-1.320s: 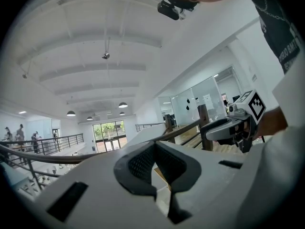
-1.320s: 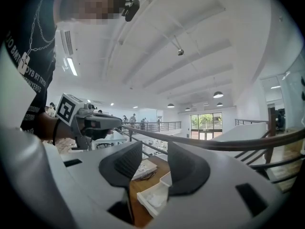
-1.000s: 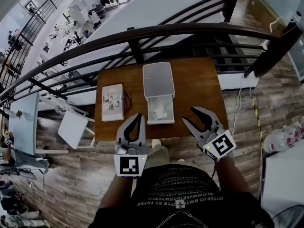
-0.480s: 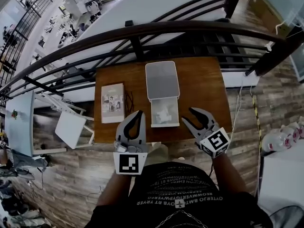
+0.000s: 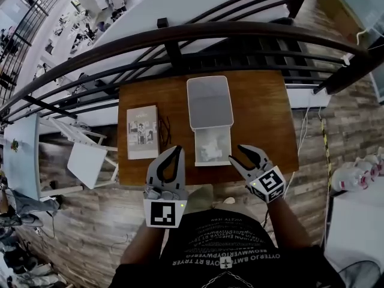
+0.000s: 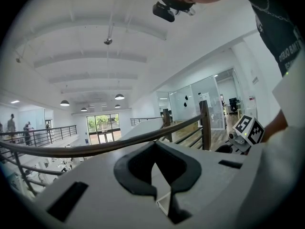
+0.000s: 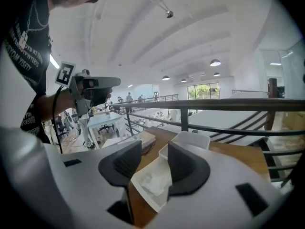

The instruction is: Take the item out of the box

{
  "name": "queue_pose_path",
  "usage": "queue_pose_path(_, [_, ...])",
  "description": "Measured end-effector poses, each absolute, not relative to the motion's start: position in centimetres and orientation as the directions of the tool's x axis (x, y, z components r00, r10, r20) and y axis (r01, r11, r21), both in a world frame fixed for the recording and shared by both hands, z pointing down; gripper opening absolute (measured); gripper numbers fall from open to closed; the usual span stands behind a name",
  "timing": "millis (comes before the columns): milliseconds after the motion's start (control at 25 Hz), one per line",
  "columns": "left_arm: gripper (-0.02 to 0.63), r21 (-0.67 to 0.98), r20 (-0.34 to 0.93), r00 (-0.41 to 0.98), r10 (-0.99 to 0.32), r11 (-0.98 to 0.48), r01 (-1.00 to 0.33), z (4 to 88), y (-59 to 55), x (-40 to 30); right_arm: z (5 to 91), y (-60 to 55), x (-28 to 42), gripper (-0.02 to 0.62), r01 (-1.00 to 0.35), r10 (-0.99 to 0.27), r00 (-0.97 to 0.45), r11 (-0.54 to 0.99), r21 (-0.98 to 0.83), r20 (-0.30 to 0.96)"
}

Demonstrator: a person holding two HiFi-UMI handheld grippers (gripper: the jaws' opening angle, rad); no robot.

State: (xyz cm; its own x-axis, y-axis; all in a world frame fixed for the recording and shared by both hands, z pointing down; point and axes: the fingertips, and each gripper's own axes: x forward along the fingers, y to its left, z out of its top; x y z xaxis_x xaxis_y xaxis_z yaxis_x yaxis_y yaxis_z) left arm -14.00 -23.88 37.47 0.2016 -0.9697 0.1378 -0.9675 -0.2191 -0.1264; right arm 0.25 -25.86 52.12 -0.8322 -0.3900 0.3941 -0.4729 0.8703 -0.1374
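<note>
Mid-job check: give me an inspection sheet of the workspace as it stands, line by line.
Surface: wooden table, mostly bare.
Job's things: white box open near the front edge, a pale wrapped item inside; its lid lies just beyond.
Clutter: booklet left of the box; a thin dark thing beside it, too small to tell.
Grippers: left gripper shut, empty; right gripper open, jaws just opened a little further, nothing between them; neither is in the box.
Cables: a light cable on the floor right of the table.
Surroundings: dark railing behind the table; white chair at left.
</note>
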Motion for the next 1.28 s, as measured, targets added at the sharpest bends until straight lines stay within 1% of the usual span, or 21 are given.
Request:
queue_pose_path(160, [0.006,-0.111,0.182,0.198,-0.963,-0.220,-0.969,40.0,-24.8,-15.2,54.5,-26.3,-0.3,0.153,-0.479,-0.381,-0.822,0.865,-0.151,0.424])
queue_pose_path(320, [0.006,-0.154,0.211,0.227,-0.951,-0.261,-0.953,42.2,-25.8,-16.1,57.1,-26.2,-1.4,0.153,-0.479,-0.361,-0.814,0.860,-0.174,0.456])
queue_pose_path(440, [0.006,-0.089,0.226,0.197,-0.954,-0.222,-0.971,43.6,-26.5,-17.2,58.5,-26.3,-2.5,0.156,-0.469,-0.338,-0.817,0.861,-0.197,0.468])
queue_pose_path(640, [0.006,-0.100,0.253,0.212,-0.944,-0.244,-0.965,45.8,-27.7,-18.0,61.3,-26.7,-3.4,0.156,-0.480,-0.323,-0.810,0.844,-0.237,0.490])
queue_pose_path(1040, [0.006,-0.066,0.288,0.233,-0.929,-0.262,-0.963,49.3,-30.3,-20.5,66.8,-27.8,-6.2,0.160,-0.491,-0.283,-0.790,0.823,-0.285,0.544])
queue_pose_path(1120, [0.006,-0.070,0.297,0.250,-0.922,-0.282,-0.957,50.0,-30.7,-20.6,68.0,-28.0,-6.7,0.163,-0.493,-0.272,-0.782,0.820,-0.290,0.561])
queue_pose_path(1280, [0.006,-0.131,0.341,0.300,-0.891,-0.361,-0.923,51.4,-31.5,-20.6,70.0,-28.2,-7.7,0.163,-0.481,-0.235,-0.775,0.822,-0.305,0.587])
